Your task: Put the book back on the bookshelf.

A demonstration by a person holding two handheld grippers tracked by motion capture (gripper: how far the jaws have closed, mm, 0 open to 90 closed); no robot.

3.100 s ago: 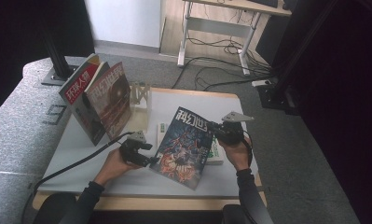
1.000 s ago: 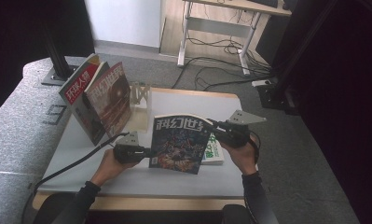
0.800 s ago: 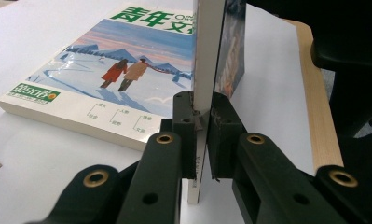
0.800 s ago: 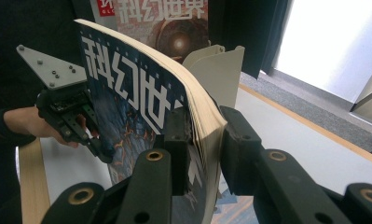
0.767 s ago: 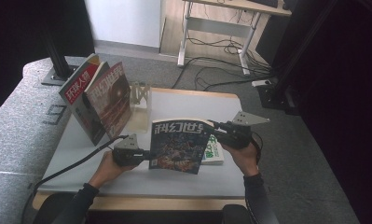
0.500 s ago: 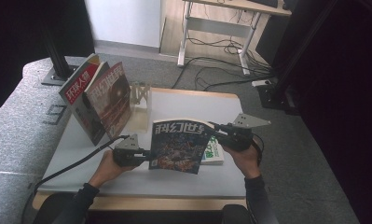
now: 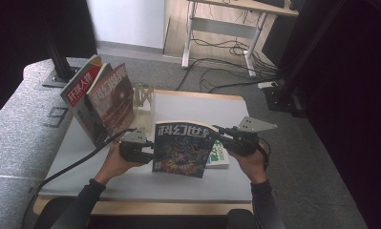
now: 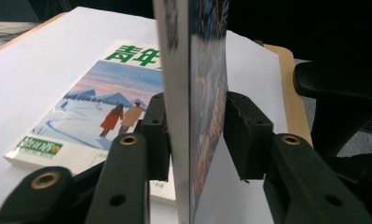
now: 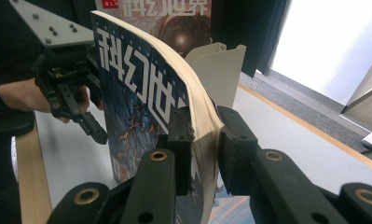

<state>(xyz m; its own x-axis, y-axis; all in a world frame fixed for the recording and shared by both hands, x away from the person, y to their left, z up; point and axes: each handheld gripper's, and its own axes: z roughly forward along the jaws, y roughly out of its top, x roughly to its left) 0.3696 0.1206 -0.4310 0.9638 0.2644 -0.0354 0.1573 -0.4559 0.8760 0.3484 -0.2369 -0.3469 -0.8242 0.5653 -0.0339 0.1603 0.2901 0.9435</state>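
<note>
1. Magazine (image 7: 182, 148) upright at table (image 7: 131, 183) mid-near, above 2nd mag (image 7: 219, 156) lying flat.
2. Right gripper (image 7: 217, 135) clenched on mag's right edge; sole grip now.
3. Left gripper (image 7: 150, 149): jaws just been opening, spine between pads w/ gap, released.
4. Since 1 s ago: mag squared up, lifted.
5. Likely next: move to rack (image 7: 142, 98) far left.

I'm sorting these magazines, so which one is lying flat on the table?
The green-titled magazine with the snowy cover lies flat on the table. The dark one is held upright, and the other two stand against the rack.
</note>
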